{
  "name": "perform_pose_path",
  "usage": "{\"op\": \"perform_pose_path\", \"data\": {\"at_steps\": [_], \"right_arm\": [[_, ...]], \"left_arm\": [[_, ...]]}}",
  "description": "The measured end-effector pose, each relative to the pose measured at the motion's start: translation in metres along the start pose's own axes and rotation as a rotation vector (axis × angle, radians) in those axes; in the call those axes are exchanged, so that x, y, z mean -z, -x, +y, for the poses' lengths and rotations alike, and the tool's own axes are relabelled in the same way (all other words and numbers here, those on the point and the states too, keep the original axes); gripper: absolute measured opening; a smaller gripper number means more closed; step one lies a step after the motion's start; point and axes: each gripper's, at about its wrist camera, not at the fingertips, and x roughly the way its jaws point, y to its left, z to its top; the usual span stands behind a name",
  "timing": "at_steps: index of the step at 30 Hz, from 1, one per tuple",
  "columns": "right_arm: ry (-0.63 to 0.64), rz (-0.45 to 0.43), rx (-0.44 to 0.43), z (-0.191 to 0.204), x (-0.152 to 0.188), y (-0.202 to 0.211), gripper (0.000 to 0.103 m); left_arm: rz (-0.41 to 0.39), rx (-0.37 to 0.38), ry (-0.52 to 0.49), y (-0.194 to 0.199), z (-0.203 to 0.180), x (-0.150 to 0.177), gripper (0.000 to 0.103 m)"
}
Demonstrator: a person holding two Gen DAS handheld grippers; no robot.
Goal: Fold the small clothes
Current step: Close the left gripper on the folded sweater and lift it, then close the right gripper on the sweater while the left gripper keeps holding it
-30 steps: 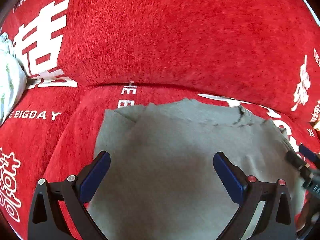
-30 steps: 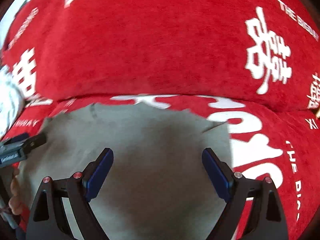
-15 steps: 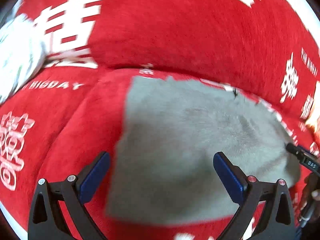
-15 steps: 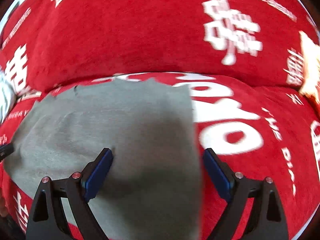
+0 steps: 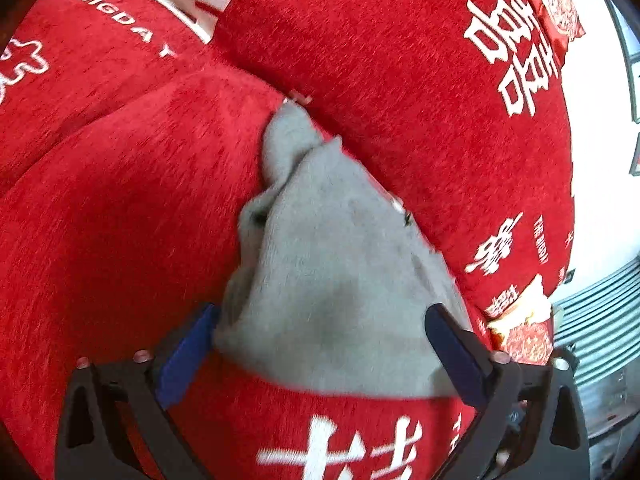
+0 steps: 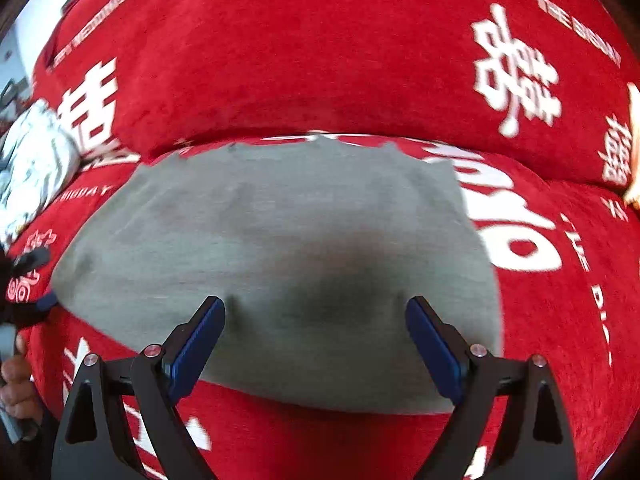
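We set both grippers over the cloth [image 6: 280, 248] to take its near edge: left gripper [image 5: 320, 352] closing astride it, seemingly not pinching; right gripper [image 6: 316, 344] open.

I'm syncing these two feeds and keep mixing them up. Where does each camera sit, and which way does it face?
Left wrist view: rides the left gripper, looking down and forward along its closing fingers over the end of the grey garment; both fingers show.
Right wrist view: rides the right gripper, looking down and forward across the garment toward the red sofa back; its open fingers show, plus a hand at the left edge.
Shared: the garment and the sofa.
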Motion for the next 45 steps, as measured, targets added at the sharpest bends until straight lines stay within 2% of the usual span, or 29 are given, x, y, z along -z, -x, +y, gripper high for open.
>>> {"op": "perform_pose_path", "data": {"at_steps": [2,3,7,9,11,13,14,18,21,24,26,28,29,31,32,34,36,45], "right_arm": [[0.030,-0.003,-0.006,0.013,-0.007,0.001,0.094],[0.043,-0.003,-0.014,0.020,-0.013,0.002,0.094],[0.054,0.008,-0.069,0.038,-0.048,-0.003,0.095],[0.057,0.030,-0.108,0.055,-0.070,-0.011,0.097],[0.062,0.064,-0.176,0.077,-0.088,-0.022,0.097],[0.061,0.139,-0.270,0.109,-0.110,-0.047,0.098],[0.061,0.162,-0.281,0.119,-0.116,-0.056,0.098],[0.097,0.279,-0.271,0.180,-0.146,-0.115,0.098],[0.134,0.377,-0.253,0.218,-0.153,-0.154,0.098],[0.172,0.468,-0.200,0.245,-0.149,-0.190,0.098],[0.228,0.495,-0.125,0.264,-0.141,-0.206,0.098],[0.390,0.460,-0.026,0.286,-0.132,-0.210,0.089],[0.409,0.437,-0.025,0.288,-0.130,-0.207,0.081],[0.412,0.411,-0.009,0.282,-0.137,-0.199,0.025],[0.382,0.418,-0.019,0.273,-0.143,-0.198,0.020],[0.284,0.430,-0.098,0.250,-0.154,-0.194,0.018],[0.241,0.395,-0.169,0.236,-0.156,-0.185,0.018],[-0.028,0.319,-0.402,0.170,-0.164,-0.160,0.017]], "left_arm": [[0.079,0.052,0.067,-0.020,0.009,-0.006,0.028],[0.103,0.054,0.091,-0.031,0.013,-0.007,0.021],[0.049,0.064,0.022,-0.031,0.005,-0.004,0.021],[0.032,0.083,0.020,-0.030,0.008,-0.002,0.020],[0.008,0.102,0.013,-0.029,0.008,0.001,0.020],[-0.011,0.088,-0.018,-0.027,0.009,0.003,0.019],[-0.022,0.078,-0.036,-0.027,0.006,0.006,0.019],[-0.035,0.086,-0.049,-0.023,0.008,0.004,0.019],[-0.038,0.096,-0.048,-0.023,0.010,0.004,0.019],[-0.046,0.087,-0.062,-0.019,0.013,0.008,0.019],[-0.046,0.079,-0.065,-0.019,0.013,0.009,0.019],[-0.041,0.080,-0.056,-0.019,0.013,0.008,0.019],[-0.040,0.079,-0.055,-0.018,0.013,0.008,0.019],[-0.038,0.056,-0.067,-0.017,0.010,0.008,0.019],[-0.041,0.046,-0.077,-0.016,0.007,0.008,0.017],[-0.055,0.024,-0.113,-0.012,-0.001,0.009,0.017],[-0.065,0.002,-0.147,-0.009,-0.009,0.011,0.017],[-0.073,-0.040,-0.209,0.003,-0.030,0.016,0.013]]}}
